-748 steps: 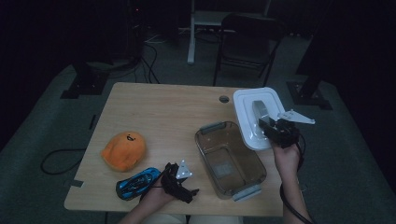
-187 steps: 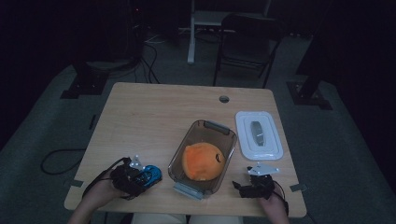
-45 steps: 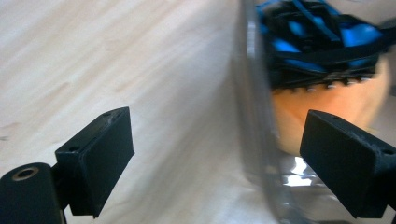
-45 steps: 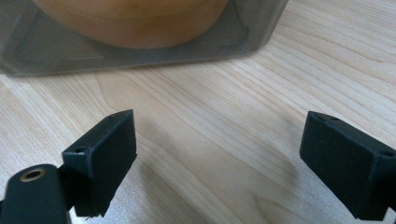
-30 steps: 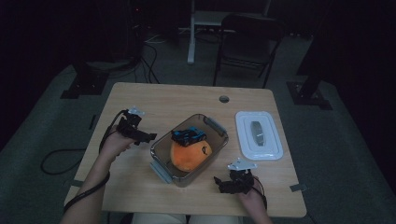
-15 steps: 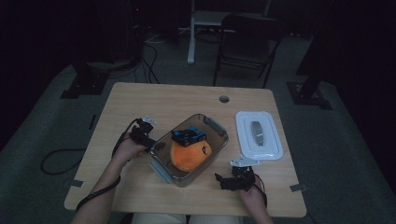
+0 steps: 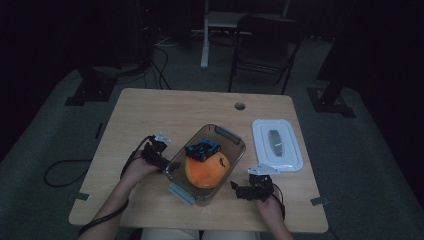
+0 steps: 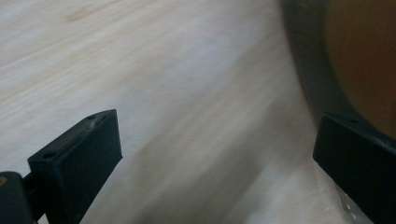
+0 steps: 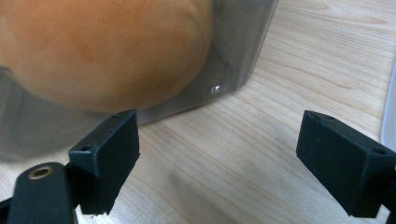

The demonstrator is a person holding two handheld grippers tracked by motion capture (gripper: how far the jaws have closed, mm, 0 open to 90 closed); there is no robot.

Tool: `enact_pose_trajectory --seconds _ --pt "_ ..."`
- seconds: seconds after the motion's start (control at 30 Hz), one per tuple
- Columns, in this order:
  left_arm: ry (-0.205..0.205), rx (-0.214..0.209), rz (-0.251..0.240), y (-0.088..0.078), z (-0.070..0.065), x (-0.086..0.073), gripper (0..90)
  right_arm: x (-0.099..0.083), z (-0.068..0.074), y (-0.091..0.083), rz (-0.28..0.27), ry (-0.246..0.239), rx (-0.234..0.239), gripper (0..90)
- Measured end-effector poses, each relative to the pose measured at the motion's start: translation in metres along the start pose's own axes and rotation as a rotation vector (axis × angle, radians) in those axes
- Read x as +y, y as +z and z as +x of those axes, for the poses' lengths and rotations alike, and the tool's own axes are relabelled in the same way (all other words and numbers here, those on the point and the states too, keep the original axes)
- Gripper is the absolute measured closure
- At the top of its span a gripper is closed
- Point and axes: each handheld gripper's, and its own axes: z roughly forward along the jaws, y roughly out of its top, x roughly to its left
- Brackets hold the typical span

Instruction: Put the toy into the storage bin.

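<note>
Container (image 7: 227, 141) sits between both open grippers' fingers (image 9: 108, 154).

- My box (image 7: 231, 145): clear, lidless, askew at frame centre.
- Orange toy (image 7: 207, 170) fills its near end.
- Blue car (image 7: 202, 149) rests on top of it.

toy car (image 7: 203, 149) on plush (image 7: 207, 171) in container (image 7: 176, 170), lid (image 7: 277, 144) right

Left black two-jaw gripper (image 7: 161, 159) held low with jaws wide apart, right black two-jaw gripper (image 7: 239, 187) likewise gaping, forearms angled inward
</note>
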Motion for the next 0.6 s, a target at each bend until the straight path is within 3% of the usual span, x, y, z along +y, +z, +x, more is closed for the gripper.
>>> enact_pose_trajectory --seconds 0.1,0.2,0.3,0.47,0.6 --pt "0.012 -0.036 0.000 0.001 -0.013 -0.004 1.8 0.000 -0.003 -0.003 -0.005 0.000 -0.001 13.0" --pt "0.034 -0.045 -0.004 0.001 -0.027 -0.005 1.8 -0.001 -0.006 -0.005 -0.006 0.003 -0.009 13.0" --pt "0.046 -0.017 -0.009 0.001 -0.039 -0.007 1.8 -0.002 -0.009 -0.008 -0.018 0.012 -0.001 13.0" --pt "0.034 -0.016 -0.021 0.002 -0.050 -0.011 1.8 -0.004 -0.013 -0.013 -0.021 0.003 -0.009 12.9" --pt "0.028 -0.020 -0.032 0.004 -0.056 -0.014 1.8 -0.008 -0.018 -0.018 -0.007 -0.029 0.044 13.6"
